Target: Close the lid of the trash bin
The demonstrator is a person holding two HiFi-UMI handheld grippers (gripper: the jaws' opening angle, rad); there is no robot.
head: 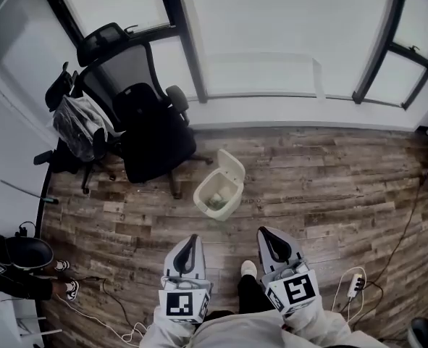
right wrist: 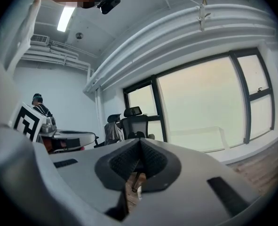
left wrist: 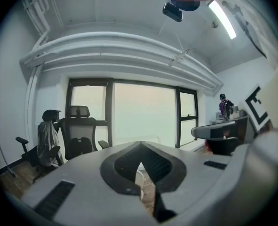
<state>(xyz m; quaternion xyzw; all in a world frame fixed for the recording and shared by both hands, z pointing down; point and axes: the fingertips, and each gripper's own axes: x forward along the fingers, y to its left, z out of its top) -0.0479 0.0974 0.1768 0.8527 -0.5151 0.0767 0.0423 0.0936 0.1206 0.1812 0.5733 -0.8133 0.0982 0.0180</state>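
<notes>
The cream trash bin point(head: 215, 194) stands on the wood floor ahead of me, its lid point(head: 232, 167) tipped up and open at the far side. My left gripper point(head: 192, 241) and right gripper point(head: 266, 233) hang side by side at the bottom of the head view, well short of the bin and touching nothing. In the left gripper view the jaws of the left gripper point(left wrist: 139, 149) meet at the tips, with a sliver of the bin point(left wrist: 139, 175) showing below them. The right gripper point(right wrist: 139, 144) is likewise shut and holds nothing.
A black office chair point(head: 150, 135) stands just left of the bin, and a second chair draped with clothing point(head: 78, 125) is further left. A power strip point(head: 355, 284) and cables lie at the right. My shoe point(head: 248, 268) is between the grippers. A window wall runs behind.
</notes>
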